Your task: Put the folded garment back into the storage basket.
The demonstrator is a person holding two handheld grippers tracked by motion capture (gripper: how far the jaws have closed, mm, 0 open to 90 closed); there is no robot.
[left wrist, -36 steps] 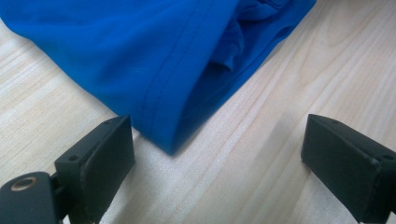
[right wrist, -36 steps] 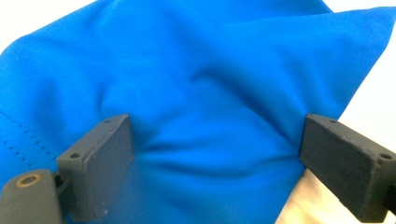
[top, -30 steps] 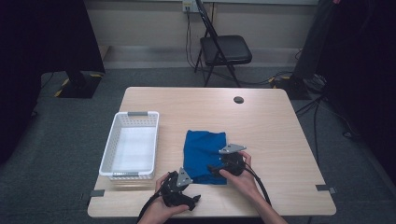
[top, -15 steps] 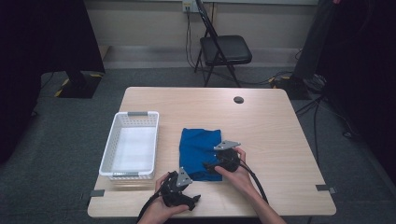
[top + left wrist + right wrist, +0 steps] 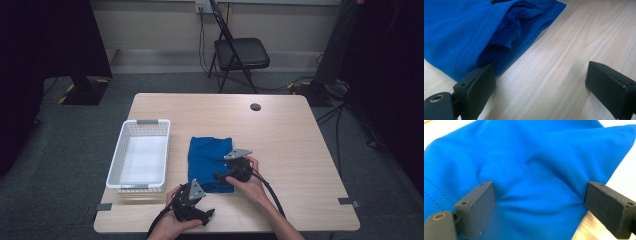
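Currently the folded blue cloth (image 5: 210, 155) lies on the pale wooden tabletop (image 5: 290, 130); right tongs (image 5: 539, 197) spread apart, pressing it, left tongs (image 5: 541, 82) apart, seemingly at its edge.

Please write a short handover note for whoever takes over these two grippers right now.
Left gripper: open, low over bare table, one jaw at the near edge of the folded blue cloth.
Right gripper: open, pressed down on the cloth, fabric bunching between its jaws, nothing clamped.
White basket: left of the cloth, nothing in it.
Done: cloth lies folded on the table.
Left: probably close on the cloth, lift it and set it in the basket.
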